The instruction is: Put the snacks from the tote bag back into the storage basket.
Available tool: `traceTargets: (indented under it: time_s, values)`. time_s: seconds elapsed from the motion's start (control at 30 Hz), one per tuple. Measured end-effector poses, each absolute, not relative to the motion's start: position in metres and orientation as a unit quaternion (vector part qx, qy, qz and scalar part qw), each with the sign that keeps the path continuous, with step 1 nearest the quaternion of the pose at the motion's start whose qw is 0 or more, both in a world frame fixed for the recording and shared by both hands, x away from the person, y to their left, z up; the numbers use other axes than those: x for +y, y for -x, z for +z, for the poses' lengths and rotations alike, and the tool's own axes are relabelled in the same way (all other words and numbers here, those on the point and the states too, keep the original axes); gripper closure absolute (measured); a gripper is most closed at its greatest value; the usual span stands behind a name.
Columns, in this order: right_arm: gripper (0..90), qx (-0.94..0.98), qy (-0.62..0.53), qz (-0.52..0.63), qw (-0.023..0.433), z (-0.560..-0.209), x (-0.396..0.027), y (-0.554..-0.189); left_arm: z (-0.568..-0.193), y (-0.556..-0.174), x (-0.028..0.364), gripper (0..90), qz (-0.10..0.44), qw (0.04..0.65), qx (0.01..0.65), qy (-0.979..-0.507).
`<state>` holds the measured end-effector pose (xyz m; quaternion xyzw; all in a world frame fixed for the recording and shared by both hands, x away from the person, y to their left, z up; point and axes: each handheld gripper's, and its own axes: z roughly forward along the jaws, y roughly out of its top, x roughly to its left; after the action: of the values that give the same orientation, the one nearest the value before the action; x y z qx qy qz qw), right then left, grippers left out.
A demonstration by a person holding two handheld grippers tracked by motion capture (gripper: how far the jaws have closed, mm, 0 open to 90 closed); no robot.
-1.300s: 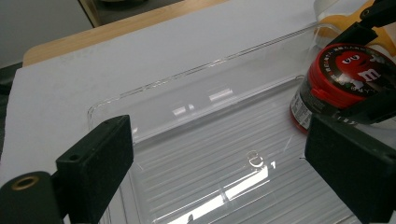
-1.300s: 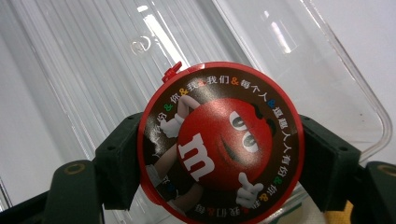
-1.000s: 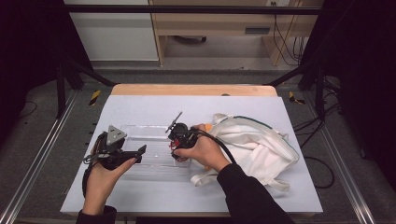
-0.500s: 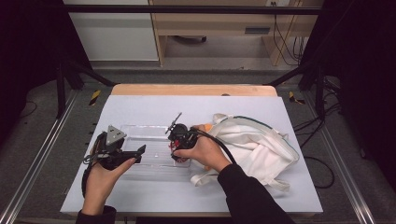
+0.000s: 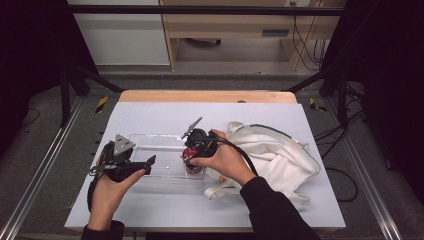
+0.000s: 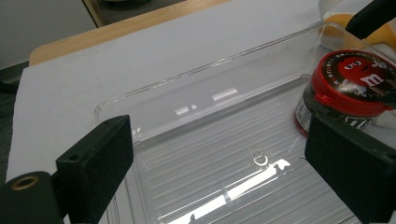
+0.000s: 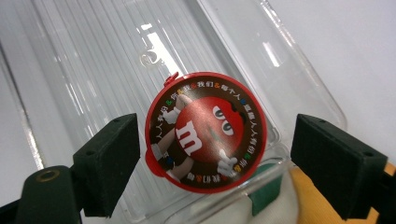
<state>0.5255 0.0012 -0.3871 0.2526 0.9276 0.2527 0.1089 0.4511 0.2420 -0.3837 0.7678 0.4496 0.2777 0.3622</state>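
Note:
A clear plastic tray lies on the white table cover. At its right end stands a small candy tub with a red lid. My right gripper points down over the tub. Its jaws have just been opening and now stand on either side of the lid, with a gap on each side. My left gripper is open over the tray's left end, aimed along the ribbed floor toward the tub, with nothing between its pads.
A white cloth bag with green trim lies crumpled right of the tray, touching its corner. The wooden table edge runs along the back. Metal rails flank the table.

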Motion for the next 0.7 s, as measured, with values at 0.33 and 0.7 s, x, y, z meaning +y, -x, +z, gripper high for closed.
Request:
traceTargets:
  time_s: [0.33,0.7]
  values:
    - [15.2,0.909,-0.264,0.296,0.126,-0.364,-0.024,-0.518,-0.383,-0.451,0.242,7.6,0.279,0.362,0.451,-0.767]
    - [12.6,0.897,-0.273,0.318,0.139,-0.351,-0.046,-0.506,-0.382,-0.451,0.240,7.3,0.281,0.361,0.450,-0.767]
